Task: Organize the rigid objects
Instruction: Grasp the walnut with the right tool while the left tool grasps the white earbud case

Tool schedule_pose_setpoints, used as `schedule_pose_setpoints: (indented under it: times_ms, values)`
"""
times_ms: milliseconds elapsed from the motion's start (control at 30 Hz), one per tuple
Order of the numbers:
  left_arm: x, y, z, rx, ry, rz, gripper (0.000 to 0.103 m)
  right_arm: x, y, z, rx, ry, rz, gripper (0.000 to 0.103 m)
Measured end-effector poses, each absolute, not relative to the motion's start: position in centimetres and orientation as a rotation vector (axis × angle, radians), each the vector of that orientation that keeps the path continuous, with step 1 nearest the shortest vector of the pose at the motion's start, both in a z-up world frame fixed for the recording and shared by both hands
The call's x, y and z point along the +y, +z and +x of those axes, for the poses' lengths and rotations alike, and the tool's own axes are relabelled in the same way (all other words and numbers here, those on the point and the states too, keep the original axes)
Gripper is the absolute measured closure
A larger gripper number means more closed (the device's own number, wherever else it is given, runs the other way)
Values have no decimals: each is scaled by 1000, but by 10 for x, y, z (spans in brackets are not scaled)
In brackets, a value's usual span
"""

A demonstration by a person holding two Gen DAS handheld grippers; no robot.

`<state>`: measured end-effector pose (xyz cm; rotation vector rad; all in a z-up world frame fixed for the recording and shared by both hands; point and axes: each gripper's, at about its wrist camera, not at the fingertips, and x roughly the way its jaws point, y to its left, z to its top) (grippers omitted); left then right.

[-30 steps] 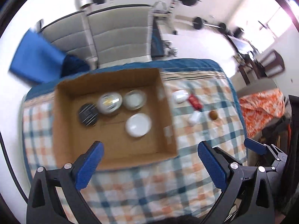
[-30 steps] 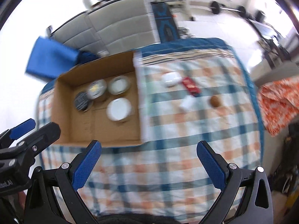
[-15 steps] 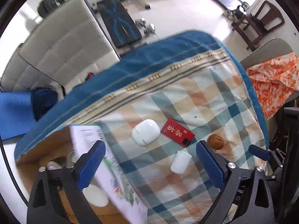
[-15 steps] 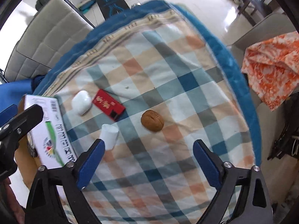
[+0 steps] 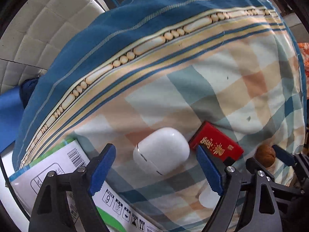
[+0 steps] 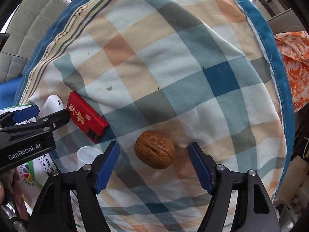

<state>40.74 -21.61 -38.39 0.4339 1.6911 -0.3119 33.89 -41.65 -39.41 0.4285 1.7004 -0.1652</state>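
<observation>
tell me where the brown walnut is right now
In the right wrist view the brown walnut lies on the checked cloth between the closing right gripper pads, untouched, right of the red box.

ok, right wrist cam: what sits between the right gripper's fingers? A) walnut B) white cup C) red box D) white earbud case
A. The walnut lies on the checked cloth between the blue pads of the right gripper, whose jaws are closing but not yet touching it; the red box, the white cup and the earbud case lie off to the left.
</observation>
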Motion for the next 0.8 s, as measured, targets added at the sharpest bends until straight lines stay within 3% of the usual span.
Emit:
schedule_pose_setpoints:
  times_ms: [33, 100, 200, 367, 500, 700, 800]
  values:
    - [-216, -381, 408, 1685, -332, 407, 36, -416, -396, 340, 1703, -172, 414, 39]
    - [-217, -377, 409, 1688, -343, 384, 50, -416, -397, 341, 1706, -181, 394, 44]
    - [-220, -374, 406, 1678, -341, 404, 50, -416, -396, 340, 1707, -193, 359, 61]
    - [-222, -372, 398, 1691, -367, 395, 50, -419, -393, 338, 1721, -159, 365, 60]
    - [-220, -372, 396, 1723, -405, 388, 39, -417, -393, 333, 1744, -141, 349, 60]
    - [-222, -376, 391, 1735, -419, 413, 35, -412, -401, 329, 1767, -140, 336, 59]
    - [-223, -374, 388, 1737, -413, 405, 48, -414, -405, 334, 1773, -140, 335, 60]
